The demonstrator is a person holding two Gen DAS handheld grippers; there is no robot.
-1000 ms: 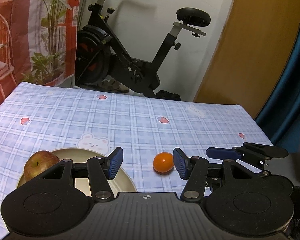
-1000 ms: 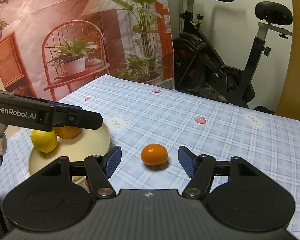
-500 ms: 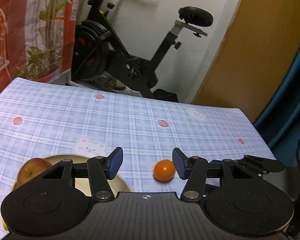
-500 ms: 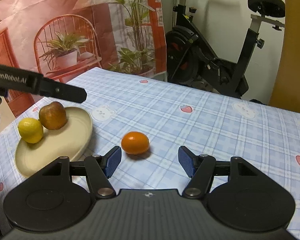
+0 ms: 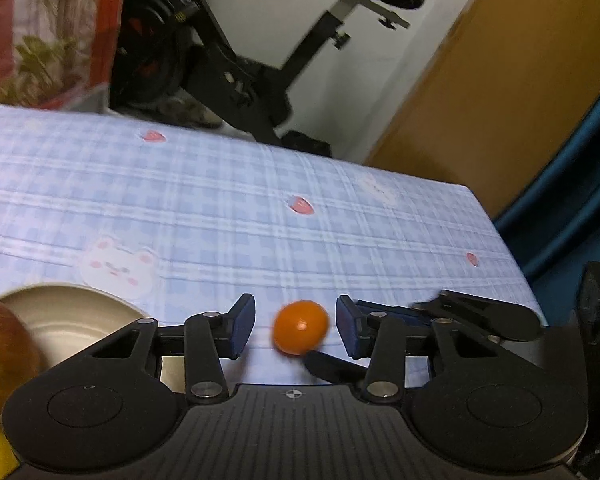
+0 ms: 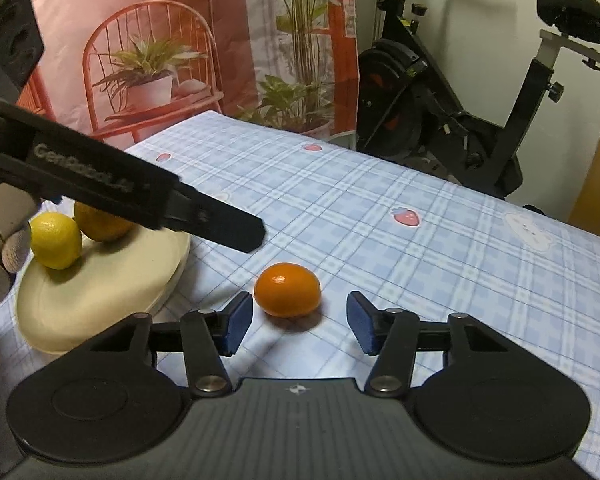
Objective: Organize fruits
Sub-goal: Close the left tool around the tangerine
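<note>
1. right tool (image 6: 300, 322): jaws stand wide apart, nothing between the pads. the left pad (image 6: 238, 322) sits just beside the tangerine; whether they touch cannot be told.
2. tangerine (image 6: 287, 289) lies on the worktop (image 6: 420, 264), just ahead of the right tool and nearer its left pad than its right. a shadow lies under it on the cloth.
3. left tool (image 5: 296, 330): jaws also wide, holding nothing. in the left wrist view the tangerine (image 5: 301, 327) appears in the gap between the two pads, clear of both. this view is blurred.
4. in the right wrist view the left tool (image 6: 220, 226) shows from the side as a long black bar marked with pale lettering, reaching across from the left, above the plate and ending short of the tangerine.
5. plate (image 6: 100, 304): cream, oval, on the worktop to the left of the tangerine, apart from it.
6. on the plate: a lemon (image 6: 55, 240) and, just behind and touching it, a second rounded fruit (image 6: 100, 226), partly hidden by the left tool. in the left wrist view that fruit (image 5: 2, 356) looks reddish-brown, like an apple.
7. worktop cover: blue plaid cloth with small strawberry and bear prints.
8. behind the worktop: an exercise bike (image 6: 480, 120) against the wall, and a printed backdrop (image 6: 180, 40) showing a chair and plants.
</note>
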